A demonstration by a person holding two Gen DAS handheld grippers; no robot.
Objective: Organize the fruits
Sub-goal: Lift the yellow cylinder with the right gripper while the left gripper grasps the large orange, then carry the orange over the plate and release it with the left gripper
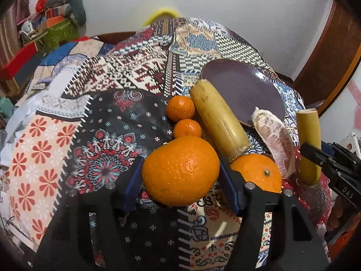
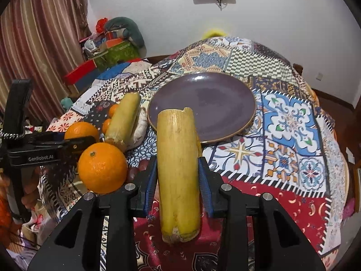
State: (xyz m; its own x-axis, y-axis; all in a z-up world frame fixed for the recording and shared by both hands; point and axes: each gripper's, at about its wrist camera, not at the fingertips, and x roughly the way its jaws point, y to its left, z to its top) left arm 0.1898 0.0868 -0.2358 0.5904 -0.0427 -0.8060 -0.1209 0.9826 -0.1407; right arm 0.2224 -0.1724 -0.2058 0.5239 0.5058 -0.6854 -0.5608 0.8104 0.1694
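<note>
My left gripper (image 1: 180,169) is shut on a large orange (image 1: 180,158), its blue pads pressing both sides, low over the patchwork cloth. A second orange (image 1: 257,174) sits just right of it. My right gripper (image 2: 178,161) is shut on a yellow sugarcane piece (image 2: 178,169), holding it upright in front of the empty purple plate (image 2: 203,103). Another sugarcane piece (image 1: 218,119) lies against the plate (image 1: 248,90), with two small mandarins (image 1: 180,108) on its left and a peeled pomelo segment (image 1: 275,140) on its right.
A patchwork cloth (image 2: 291,122) covers the round table and falls away at its edges. A few reddish grapes (image 2: 135,171) lie between the two grippers. Boxes and clutter (image 2: 112,47) stand by the curtain at the back left.
</note>
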